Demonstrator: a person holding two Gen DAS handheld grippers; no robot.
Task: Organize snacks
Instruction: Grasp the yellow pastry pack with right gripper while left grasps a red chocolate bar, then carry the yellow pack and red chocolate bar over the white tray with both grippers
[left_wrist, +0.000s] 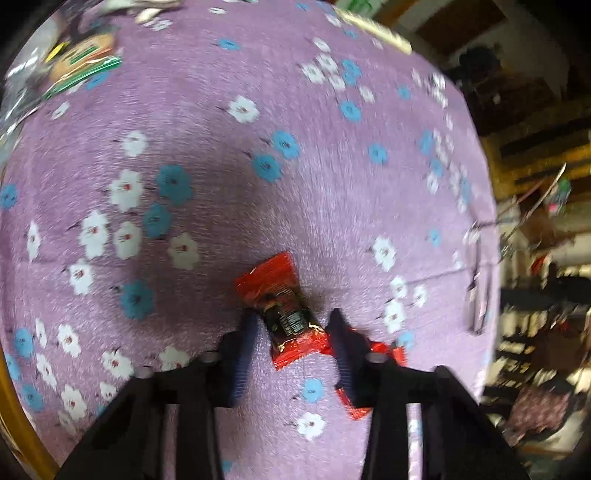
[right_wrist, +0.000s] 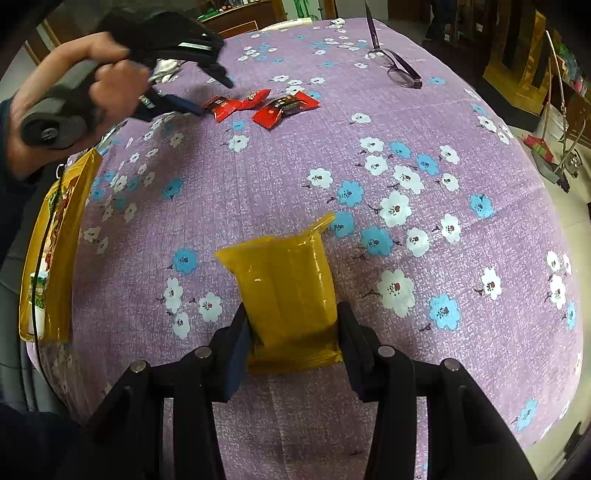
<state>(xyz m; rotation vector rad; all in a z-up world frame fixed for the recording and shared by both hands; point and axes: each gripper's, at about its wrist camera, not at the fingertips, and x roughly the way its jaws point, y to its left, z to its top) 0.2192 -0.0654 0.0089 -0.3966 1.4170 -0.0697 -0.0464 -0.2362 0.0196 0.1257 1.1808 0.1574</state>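
Black fingers of the right gripper (right_wrist: 291, 328) fill the bottom of the right wrist view, their blue pads pressed against both sides of a yellow snack packet (right_wrist: 288, 291), which it holds over the purple flowered tablecloth (right_wrist: 406, 110). At about eleven o'clock from that packet, far across the cloth, lie red candy wrappers (right_wrist: 284, 107), with a hand (right_wrist: 74, 88) bringing the left gripper (left_wrist: 291, 325) down beside them. Spectacles (right_wrist: 399, 70) rest at one o'clock, and a large yellow bag (right_wrist: 51, 240) lies along the table edge at nine o'clock. Seen from the left wrist, the fingers stand narrow around one red wrapper (left_wrist: 284, 310), which lies between them on the cloth; blur hides whether the pads touch it. Another red wrapper (left_wrist: 384, 350) peeks out behind the right-hand finger.
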